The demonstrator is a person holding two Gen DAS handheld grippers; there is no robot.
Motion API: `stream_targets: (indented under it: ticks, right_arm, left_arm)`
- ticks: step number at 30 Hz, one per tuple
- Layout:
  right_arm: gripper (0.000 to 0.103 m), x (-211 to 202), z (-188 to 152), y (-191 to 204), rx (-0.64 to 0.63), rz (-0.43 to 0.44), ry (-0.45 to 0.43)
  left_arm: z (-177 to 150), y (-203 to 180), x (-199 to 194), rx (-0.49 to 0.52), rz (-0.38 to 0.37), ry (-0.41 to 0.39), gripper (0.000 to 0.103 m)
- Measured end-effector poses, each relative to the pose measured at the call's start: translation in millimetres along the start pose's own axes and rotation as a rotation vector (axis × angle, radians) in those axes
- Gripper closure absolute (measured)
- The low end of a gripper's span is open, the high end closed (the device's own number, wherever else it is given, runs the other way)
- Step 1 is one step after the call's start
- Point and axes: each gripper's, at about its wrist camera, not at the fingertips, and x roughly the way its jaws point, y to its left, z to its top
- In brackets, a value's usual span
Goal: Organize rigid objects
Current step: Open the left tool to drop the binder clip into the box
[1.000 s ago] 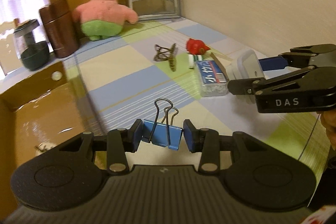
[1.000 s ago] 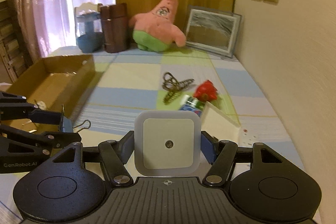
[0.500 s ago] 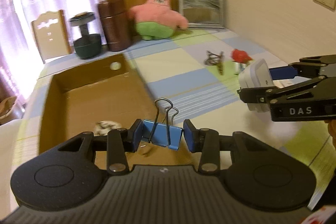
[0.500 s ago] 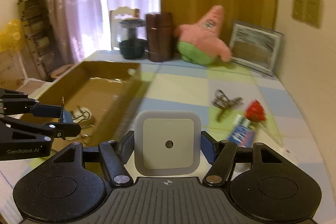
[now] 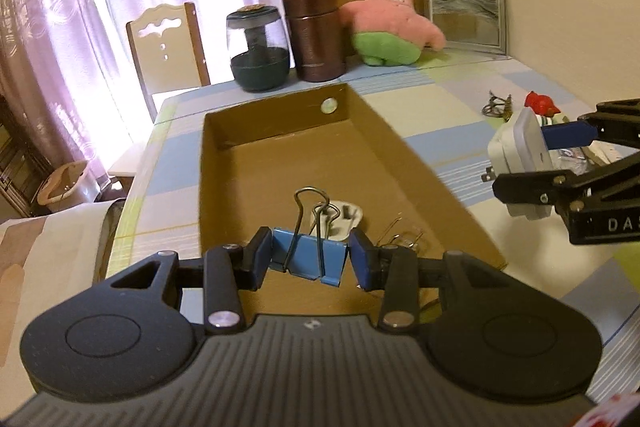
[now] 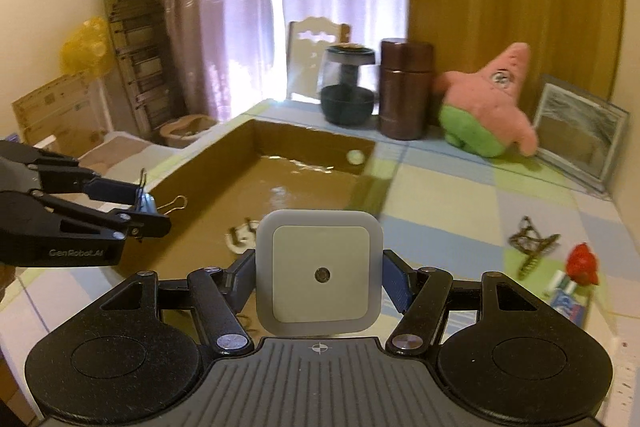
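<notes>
Blue metal binder clip [image 5: 306, 257] and white square plug-in night light [image 6: 319, 273] have both been carried from over the checked table [image 5: 420, 95] towards the open brown cardboard box [image 5: 276, 131]; release appears imminent. Left gripper [image 5: 308, 261] fingers clamp the clip above the box floor; right gripper [image 6: 319, 279] fingers clamp the light at the box's near edge

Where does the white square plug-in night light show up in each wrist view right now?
Left wrist view: night light at the right edge, seen side-on, clamped in the right tool.
Right wrist view: night light at bottom centre, facing the camera.
Shared landmark: the pink star plush at the table's far end.
</notes>
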Motion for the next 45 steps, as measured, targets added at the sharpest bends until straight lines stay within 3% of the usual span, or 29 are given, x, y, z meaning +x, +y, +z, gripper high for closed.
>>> stream_targets:
  ticks: [13,30,32,34,45]
  right_arm:
    - [0.041,36,2,32,-0.061,0.066,0.033]
    - [0.041,47,-1,31,-0.043,0.093,0.052]
    - [0.041,47,-1,31,-0.041,0.093,0.052]
    - [0.041,47,-1,31,-0.038,0.092,0.055]
    - [0.041,50,-1,30,-0.034,0.092,0.062]
  left_arm:
    - [-16,28,12,-0.052,0.005,0.057,0.067]
    - [-14,29,21,-0.074,0.005,0.071,0.066]
    - [-13,29,22,-0.074,0.005,0.073,0.064]
    - [-13,30,22,-0.072,0.016,0.067,0.053]
    - [-12,37,18,-0.087,0.033,0.051,0.053]
